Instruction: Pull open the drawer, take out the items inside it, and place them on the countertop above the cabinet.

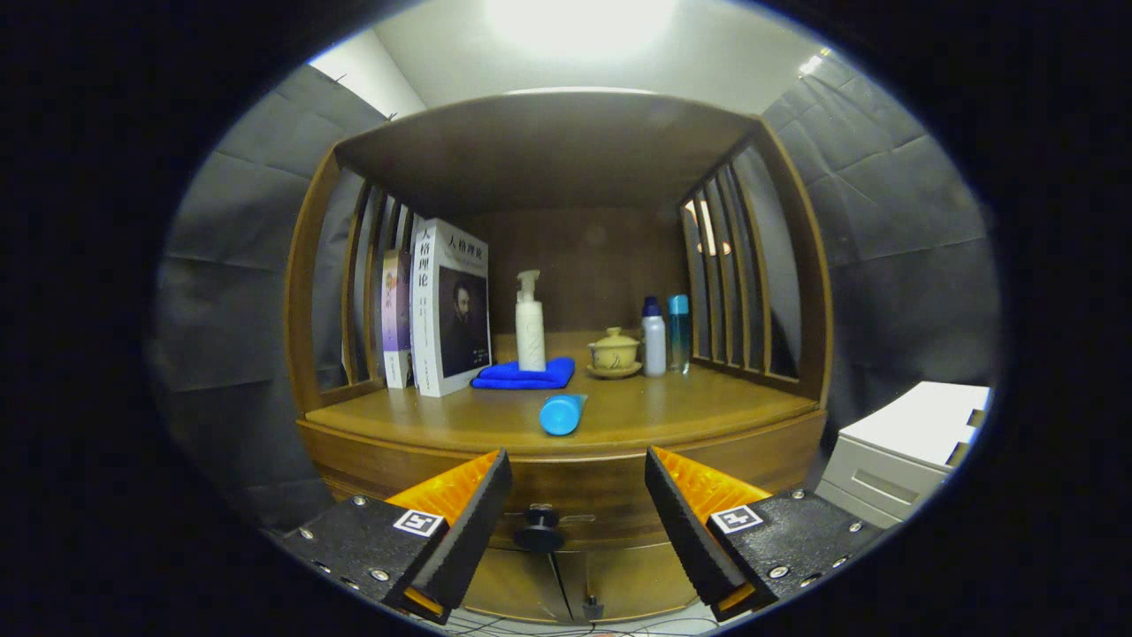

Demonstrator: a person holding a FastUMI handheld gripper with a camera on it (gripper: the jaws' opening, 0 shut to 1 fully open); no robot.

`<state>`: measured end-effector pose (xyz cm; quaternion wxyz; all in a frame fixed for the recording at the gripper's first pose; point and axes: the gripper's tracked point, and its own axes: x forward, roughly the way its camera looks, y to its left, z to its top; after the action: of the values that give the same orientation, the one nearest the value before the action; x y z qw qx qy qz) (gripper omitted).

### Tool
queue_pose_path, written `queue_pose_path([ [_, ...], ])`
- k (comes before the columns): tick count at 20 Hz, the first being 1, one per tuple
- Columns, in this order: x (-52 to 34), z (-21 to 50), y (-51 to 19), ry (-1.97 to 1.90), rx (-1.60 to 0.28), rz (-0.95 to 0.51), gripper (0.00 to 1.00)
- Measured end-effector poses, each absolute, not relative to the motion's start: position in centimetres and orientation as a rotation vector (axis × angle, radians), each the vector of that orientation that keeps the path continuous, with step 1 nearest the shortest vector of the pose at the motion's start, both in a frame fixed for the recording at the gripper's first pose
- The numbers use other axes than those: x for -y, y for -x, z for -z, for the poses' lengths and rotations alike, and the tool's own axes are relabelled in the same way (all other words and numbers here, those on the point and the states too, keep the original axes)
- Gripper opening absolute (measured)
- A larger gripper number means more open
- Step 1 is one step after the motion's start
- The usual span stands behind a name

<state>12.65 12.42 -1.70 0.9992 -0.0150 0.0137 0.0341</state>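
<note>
Right now your claw (578, 495) is gaping wide, gripping nothing, before the drawer knob (539, 528). A blue tube (562, 413) is lying on the table (690, 411).

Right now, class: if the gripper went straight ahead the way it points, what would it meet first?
Probably the drawer knob, centred between the open gripper fingers on the cabinet's drawer front; depth is unclear.

The wooden countertop (672, 411) carries books (442, 310), blue cloth (523, 375) (bottle atop), lidded cup (614, 352), bottles (663, 334).

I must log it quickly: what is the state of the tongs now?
Tongs: open, holding nothing; the drawer knob sits between the fingers, untouched.
</note>
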Motion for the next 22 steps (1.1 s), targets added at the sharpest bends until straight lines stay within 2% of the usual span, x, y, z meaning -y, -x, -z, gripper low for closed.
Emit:
queue_pose_path([
  [10,-7.9,-1.7,-6.3,0.003,0.005,-0.009,0.94],
  [22,-8.8,0.6,-3.1,0.020,-0.007,-0.037,0.94],
])
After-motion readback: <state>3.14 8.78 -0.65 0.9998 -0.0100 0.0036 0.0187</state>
